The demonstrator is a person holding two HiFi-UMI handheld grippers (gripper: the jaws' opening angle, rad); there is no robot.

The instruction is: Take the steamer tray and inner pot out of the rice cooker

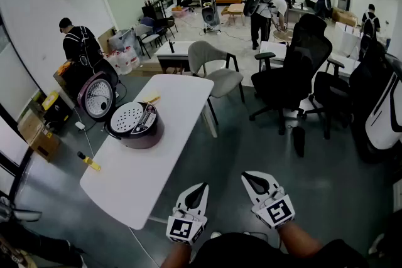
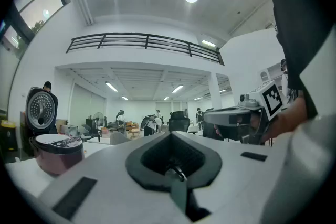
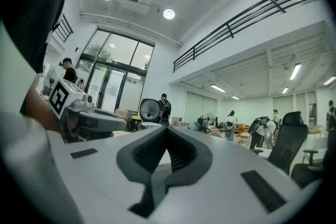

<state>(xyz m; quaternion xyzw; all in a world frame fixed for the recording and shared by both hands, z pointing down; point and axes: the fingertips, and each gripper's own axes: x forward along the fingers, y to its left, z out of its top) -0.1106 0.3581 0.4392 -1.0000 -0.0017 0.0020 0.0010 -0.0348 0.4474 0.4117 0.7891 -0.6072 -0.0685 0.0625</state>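
The rice cooker (image 1: 135,125) sits on the white table (image 1: 169,160) with its lid (image 1: 97,98) swung up and back. The perforated white steamer tray (image 1: 126,117) lies in the cooker's mouth. It covers whatever is beneath it, so I cannot make out the inner pot from here.

Just beyond the cooker a small yellow thing (image 1: 151,98) lies on the tabletop. Further off on that side a grey chair (image 1: 211,66) is drawn up at the table's end. Out past the cooker's raised lid, a person in black (image 1: 78,42) stands bent over near the wall. Black office chairs (image 1: 295,75) cluster well away from the cooker, across the open floor.

Both tools are well short of the cooker, off the table's near end and held level. The left gripper (image 1: 198,191) is clenched with its dark pads pressed together and nothing between them. The right gripper (image 1: 251,179) beside it, a little further from the cooker, is clamped tight in the same way and just as empty.
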